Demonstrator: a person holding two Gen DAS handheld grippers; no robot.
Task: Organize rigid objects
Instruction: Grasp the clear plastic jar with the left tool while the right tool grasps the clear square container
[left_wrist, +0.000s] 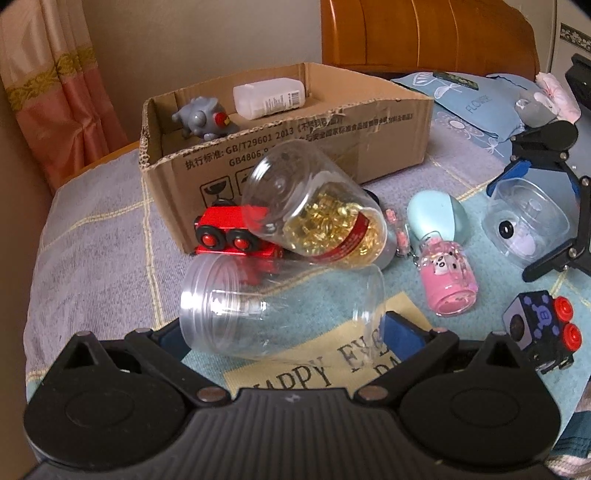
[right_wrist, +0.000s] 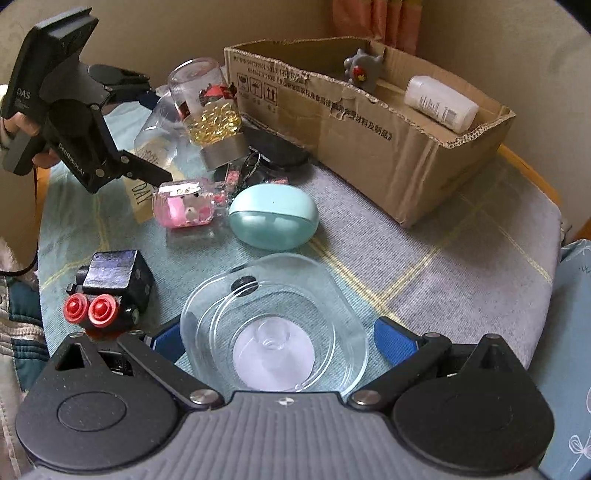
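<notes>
The left gripper (left_wrist: 282, 325) is spread around the empty clear jar (left_wrist: 280, 306) lying on the cloth before the cardboard box (left_wrist: 295, 133), probably light, stiff and slippery, best gripped mid-body, while the right gripper (right_wrist: 275, 341) straddles the clear lid (right_wrist: 273, 325) unclenched

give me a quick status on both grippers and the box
Left gripper open around empty clear jar. Right gripper open around clear dish. Cardboard box holds grey toy, white bottle. Capsule jar fronts the box.
</notes>
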